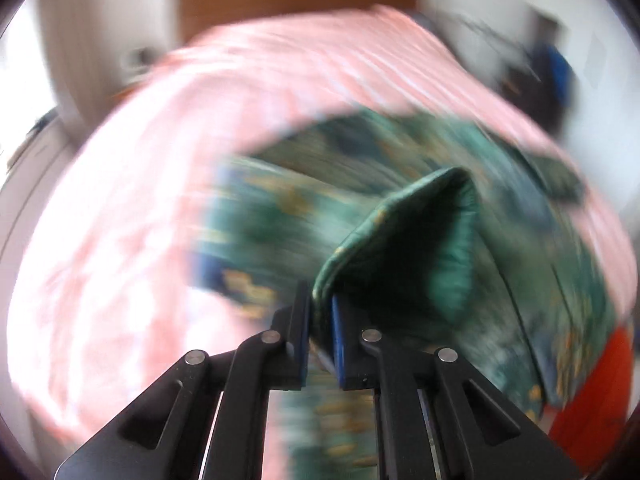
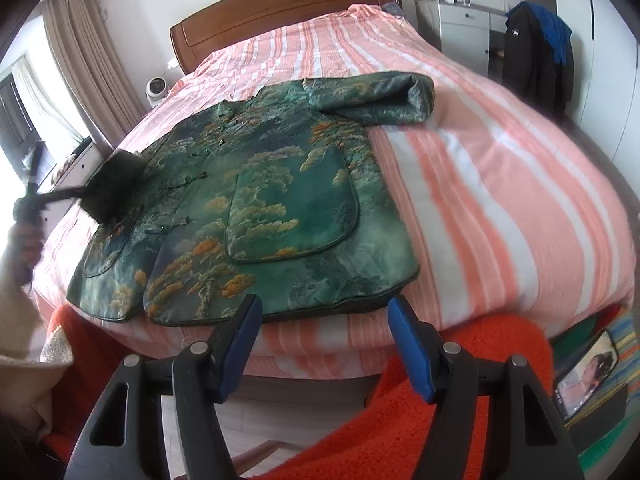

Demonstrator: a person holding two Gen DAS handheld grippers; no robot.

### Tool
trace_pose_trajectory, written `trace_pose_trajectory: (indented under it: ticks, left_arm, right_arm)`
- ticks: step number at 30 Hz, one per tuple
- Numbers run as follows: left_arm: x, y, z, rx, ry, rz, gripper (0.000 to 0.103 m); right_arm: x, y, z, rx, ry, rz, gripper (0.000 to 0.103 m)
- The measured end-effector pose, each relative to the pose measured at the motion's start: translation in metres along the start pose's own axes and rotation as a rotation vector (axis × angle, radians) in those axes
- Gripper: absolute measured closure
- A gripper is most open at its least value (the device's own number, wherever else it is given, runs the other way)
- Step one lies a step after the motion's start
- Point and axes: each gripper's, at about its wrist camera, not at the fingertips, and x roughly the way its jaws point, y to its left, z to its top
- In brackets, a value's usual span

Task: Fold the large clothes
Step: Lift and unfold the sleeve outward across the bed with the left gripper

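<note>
A green patterned jacket (image 2: 256,200) lies front up on the pink striped bed (image 2: 500,184), its right sleeve (image 2: 376,100) folded across the top. My left gripper (image 1: 320,320) is shut on the jacket's left sleeve cuff (image 1: 404,240) and holds it lifted; that view is motion-blurred. In the right wrist view the left gripper (image 2: 52,196) shows at the jacket's left side with the lifted dark cuff (image 2: 116,184). My right gripper (image 2: 324,340) is open and empty, just off the bed's near edge below the jacket hem.
An orange fuzzy rug (image 2: 400,432) lies below the bed's near edge. A phone (image 2: 588,372) rests at the lower right. A wooden headboard (image 2: 280,12) is at the far end. Dark clothes (image 2: 532,52) hang at the right. A white round device (image 2: 156,88) stands left of the bed.
</note>
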Motion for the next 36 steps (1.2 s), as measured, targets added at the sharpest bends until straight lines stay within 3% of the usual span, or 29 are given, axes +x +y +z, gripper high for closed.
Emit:
trace_pose_trajectory:
  ticks: [3,6,8,10,11,12,13,14,19,22,24,26,27,28,29,30,33,36]
  left_arm:
    - [-0.027,0.092,-0.001,-0.216,-0.048,0.138,0.095]
    - [-0.038,0.186,-0.024,-0.459,-0.055,0.295,0.094]
    - [-0.038,0.238,-0.049,-0.607,-0.034,0.429,0.082]
    - [-0.038,0.259,-0.070,-0.663,-0.014,0.561,0.069]
    - [-0.040,0.267,-0.085,-0.694,-0.005,0.607,0.054]
    - [-0.043,0.268,-0.095,-0.719,-0.011,0.608,0.040]
    - [-0.045,0.266,-0.103,-0.744,-0.024,0.599,0.034]
    - [-0.049,0.262,-0.115,-0.776,-0.042,0.582,0.028]
    - [-0.056,0.230,-0.143,-0.784,-0.035,0.501,0.028]
    - [-0.062,0.201,-0.152,-0.730,-0.019,0.467,0.028]
    - [-0.065,0.174,-0.153,-0.676,-0.009,0.454,0.027]
    - [-0.065,0.150,-0.153,-0.621,0.005,0.443,0.025]
    - [-0.065,0.141,-0.152,-0.603,0.012,0.437,0.025]
    - [-0.064,0.133,-0.151,-0.586,0.019,0.428,0.025]
    - [-0.061,0.125,-0.150,-0.569,0.027,0.412,0.025]
    - [-0.058,0.116,-0.147,-0.551,0.032,0.394,0.025]
    - [-0.055,0.094,-0.135,-0.503,0.018,0.351,0.025]
    - [-0.052,0.073,-0.122,-0.458,-0.002,0.307,0.025]
  right_arm:
    - [0.000,-0.003,0.009,-0.001,-0.016,0.001,0.038]
    - [0.001,-0.001,0.025,-0.046,-0.022,-0.010,0.038]
    - [0.000,0.000,0.039,-0.088,-0.030,-0.014,0.038]
    - [-0.001,-0.003,0.059,-0.134,-0.045,-0.024,0.038]
    - [-0.001,-0.005,0.073,-0.168,-0.063,-0.038,0.038]
    - [0.001,-0.005,0.083,-0.199,-0.077,-0.055,0.036]
    - [0.006,-0.005,0.098,-0.249,-0.090,-0.089,0.028]
    - [0.016,-0.005,0.115,-0.302,-0.095,-0.126,0.026]
    - [0.097,0.020,0.179,-0.561,-0.065,-0.173,0.025]
    - [0.181,0.047,0.202,-0.721,0.065,-0.265,0.026]
    - [0.216,0.057,0.210,-0.742,0.092,-0.328,0.028]
    - [0.241,0.062,0.220,-0.704,0.071,-0.360,0.029]
    - [0.248,0.061,0.226,-0.675,0.060,-0.368,0.038]
    - [0.252,0.057,0.234,-0.625,0.057,-0.353,0.065]
    - [0.250,0.049,0.243,-0.560,0.054,-0.318,0.082]
    - [0.244,0.040,0.251,-0.489,0.042,-0.308,0.089]
    - [0.190,-0.004,0.271,-0.293,-0.104,-0.292,0.090]
    - [0.116,-0.078,0.271,-0.090,-0.219,-0.325,0.090]
